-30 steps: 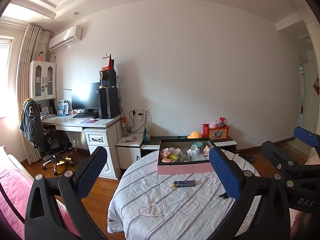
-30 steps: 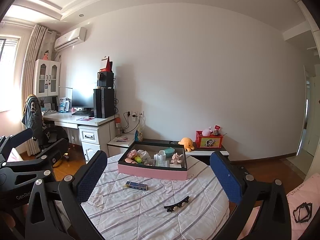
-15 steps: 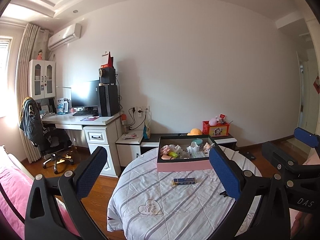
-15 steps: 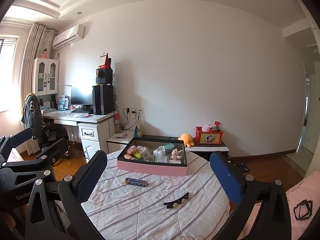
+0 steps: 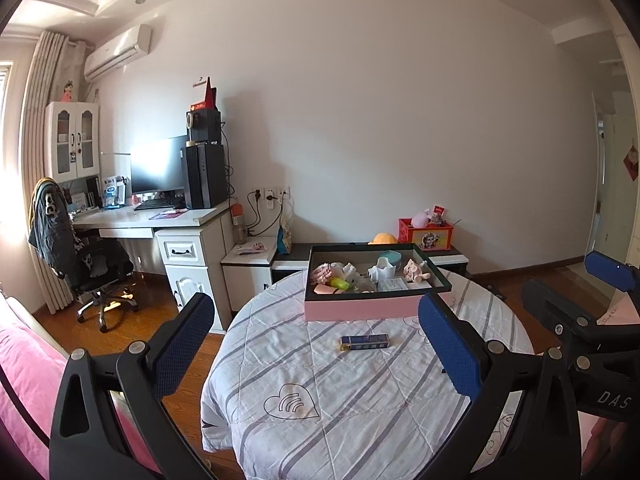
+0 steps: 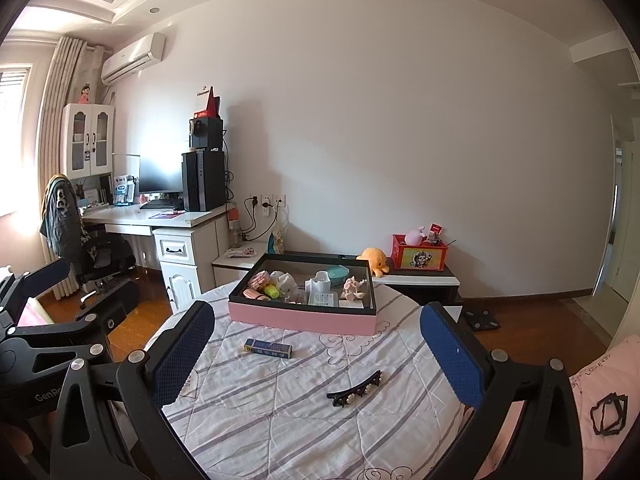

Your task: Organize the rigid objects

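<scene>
Hairclip (image 6: 354, 389) lies just ahead of our right gripper (image 6: 316, 354), jaws spread wide and empty — it looks light, stiff, thin, so we'd pinch across its middle. Left gripper (image 5: 316, 342), also apart, faces the small blue box (image 5: 364, 341) — light, rigid, best taken across its narrow sides.

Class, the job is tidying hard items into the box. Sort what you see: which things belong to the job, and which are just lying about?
Job:
pink box
small blue box
black hair clip

Lying about:
orange plush toy
red toy crate
desk chair
computer tower
</scene>
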The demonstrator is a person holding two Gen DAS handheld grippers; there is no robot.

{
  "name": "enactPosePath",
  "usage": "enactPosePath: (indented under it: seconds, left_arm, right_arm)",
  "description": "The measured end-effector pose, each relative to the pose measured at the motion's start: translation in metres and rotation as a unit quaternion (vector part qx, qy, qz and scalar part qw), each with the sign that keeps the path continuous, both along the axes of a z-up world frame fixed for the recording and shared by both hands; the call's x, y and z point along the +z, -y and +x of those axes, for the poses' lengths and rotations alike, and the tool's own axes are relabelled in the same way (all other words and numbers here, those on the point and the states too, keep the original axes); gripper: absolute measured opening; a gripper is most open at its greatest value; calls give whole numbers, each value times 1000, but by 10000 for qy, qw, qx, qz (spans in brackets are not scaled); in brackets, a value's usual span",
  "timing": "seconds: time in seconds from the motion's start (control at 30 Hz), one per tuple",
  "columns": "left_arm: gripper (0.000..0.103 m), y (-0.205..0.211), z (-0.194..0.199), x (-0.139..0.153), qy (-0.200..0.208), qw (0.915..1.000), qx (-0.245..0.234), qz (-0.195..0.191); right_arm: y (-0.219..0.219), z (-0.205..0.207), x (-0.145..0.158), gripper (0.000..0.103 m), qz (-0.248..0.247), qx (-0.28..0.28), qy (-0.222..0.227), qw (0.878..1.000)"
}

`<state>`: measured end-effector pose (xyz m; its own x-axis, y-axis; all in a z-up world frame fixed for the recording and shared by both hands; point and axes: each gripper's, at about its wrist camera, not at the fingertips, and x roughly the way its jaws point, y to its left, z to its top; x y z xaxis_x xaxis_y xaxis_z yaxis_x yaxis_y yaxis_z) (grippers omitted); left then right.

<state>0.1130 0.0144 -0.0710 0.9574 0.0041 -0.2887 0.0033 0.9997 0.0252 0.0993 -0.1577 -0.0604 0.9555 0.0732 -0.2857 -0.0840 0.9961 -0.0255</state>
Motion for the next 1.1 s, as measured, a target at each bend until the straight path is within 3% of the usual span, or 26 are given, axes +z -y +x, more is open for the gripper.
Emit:
enactPosePath:
  seconds: [0.17, 0.37, 0.8, 0.93, 1.0, 1.07, 1.1]
  left_arm:
    - [103, 1, 27, -27, -470, 9988, -158, 4]
    - [103, 4, 65, -68, -1134, 9934, -148, 81]
    - [103, 6, 121, -117, -1943, 9805, -238, 155]
    - [103, 7, 134, -125, -2078, 9777, -267, 153]
    - [103, 9, 139, -129, -2140, 9763, -293, 149]
    - [103, 12, 144, -132, -2179, 9753, -328, 165]
    - [103, 13, 147, -133, -2192, 9749, -344, 170]
  right_arm:
    - [2, 19, -19, 103, -4, -9, -299, 9996]
    - [14, 62, -70, 103, 70, -186, -1163, 9930]
    - [57, 157, -165, 102, 439, -467, -2757, 9591]
    - [59, 169, -175, 83, 340, -318, -2847, 9575]
    - [60, 174, -174, 66, 158, -286, -2837, 9583]
    - [64, 180, -171, 61, 118, -191, -2800, 9597]
    - [65, 184, -171, 50, 64, -144, -2807, 9597]
